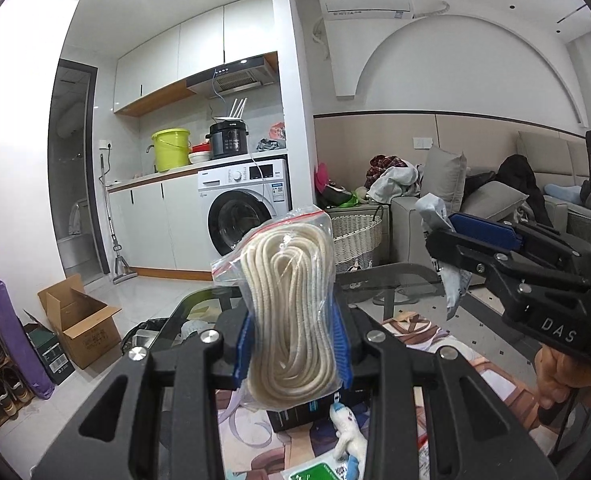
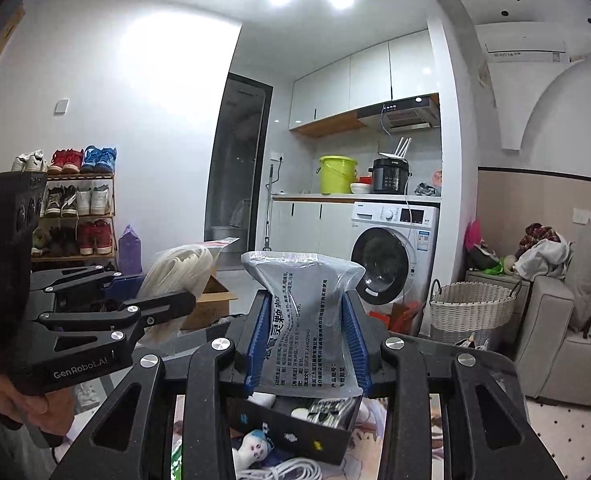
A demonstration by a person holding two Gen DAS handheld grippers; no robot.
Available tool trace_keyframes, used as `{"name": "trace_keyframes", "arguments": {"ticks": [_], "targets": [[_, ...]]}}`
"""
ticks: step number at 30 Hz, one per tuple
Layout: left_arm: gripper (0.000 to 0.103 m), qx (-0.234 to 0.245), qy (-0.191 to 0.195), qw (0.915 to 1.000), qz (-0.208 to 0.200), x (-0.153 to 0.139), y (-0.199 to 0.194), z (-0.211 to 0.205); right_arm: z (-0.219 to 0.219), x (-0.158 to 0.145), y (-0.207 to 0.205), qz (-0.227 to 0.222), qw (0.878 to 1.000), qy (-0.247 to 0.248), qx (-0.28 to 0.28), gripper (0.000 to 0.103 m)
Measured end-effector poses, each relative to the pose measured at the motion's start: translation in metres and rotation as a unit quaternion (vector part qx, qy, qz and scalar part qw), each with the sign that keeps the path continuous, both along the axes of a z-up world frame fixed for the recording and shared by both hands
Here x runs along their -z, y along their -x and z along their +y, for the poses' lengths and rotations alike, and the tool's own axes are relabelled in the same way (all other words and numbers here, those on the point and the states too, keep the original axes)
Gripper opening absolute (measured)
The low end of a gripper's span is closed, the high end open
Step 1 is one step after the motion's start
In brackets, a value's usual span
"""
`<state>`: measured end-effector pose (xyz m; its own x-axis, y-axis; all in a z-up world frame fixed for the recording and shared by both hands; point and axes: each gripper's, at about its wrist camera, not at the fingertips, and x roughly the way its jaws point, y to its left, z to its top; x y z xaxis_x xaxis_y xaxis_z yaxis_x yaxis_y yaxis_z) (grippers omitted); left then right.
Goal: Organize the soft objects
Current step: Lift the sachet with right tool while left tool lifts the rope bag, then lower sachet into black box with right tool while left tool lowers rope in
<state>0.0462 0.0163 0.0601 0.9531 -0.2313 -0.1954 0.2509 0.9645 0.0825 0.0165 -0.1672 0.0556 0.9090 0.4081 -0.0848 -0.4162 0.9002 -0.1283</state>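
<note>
Rope bag (image 1: 291,304), light, squashy w/ slick plastic, sits pinched mid-coil betw. left tongs (image 1: 293,344), held up over worktop (image 1: 471,344), pointing abt level; right tongs (image 2: 307,344) alongside clamp soft grey pouch (image 2: 305,320) at its middle, also level; grip bulk, not film edges.

In the middle of the frame, the right gripper (image 2: 307,344) squeezes a grey packet (image 2: 305,312). At the left, the left gripper (image 2: 167,296) holds a bag of white rope (image 2: 175,272).
</note>
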Motion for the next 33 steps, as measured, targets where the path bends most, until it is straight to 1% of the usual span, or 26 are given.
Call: {"name": "trace_keyframes", "arguments": {"ticks": [4,12,17,20,23,28,31,33], "targets": [[0.032,-0.005,-0.001,1.0,-0.003,-0.007,-0.013,-0.002,0.005,-0.006,-0.019,0.002,1.0,-0.004,0.002,0.036],[0.032,-0.035,0.029,0.9989,0.009,-0.02,-0.058,0.007,0.016,-0.011,-0.067,-0.005,1.0,-0.011,0.012,0.036],[0.032,-0.043,0.037,0.9983,0.009,-0.021,-0.082,0.005,0.027,-0.012,-0.091,0.001,1.0,-0.017,0.012,0.036],[0.032,-0.045,0.043,0.9979,0.016,-0.018,-0.095,0.003,0.031,-0.011,-0.098,0.005,1.0,-0.017,0.012,0.036],[0.032,-0.048,0.043,0.9977,0.021,-0.016,-0.101,0.0,0.03,-0.009,-0.1,0.005,1.0,-0.013,0.012,0.036],[0.032,-0.042,0.037,0.9982,0.022,-0.016,-0.099,-0.007,0.025,-0.01,-0.102,0.011,1.0,-0.019,0.015,0.036],[0.032,-0.04,0.034,0.9983,0.024,-0.017,-0.099,-0.009,0.026,-0.01,-0.108,0.021,1.0,-0.018,0.016,0.036],[0.032,-0.047,0.03,0.9979,0.032,-0.016,-0.102,-0.011,0.029,-0.009,-0.115,0.035,0.999,-0.011,0.016,0.036]]}}
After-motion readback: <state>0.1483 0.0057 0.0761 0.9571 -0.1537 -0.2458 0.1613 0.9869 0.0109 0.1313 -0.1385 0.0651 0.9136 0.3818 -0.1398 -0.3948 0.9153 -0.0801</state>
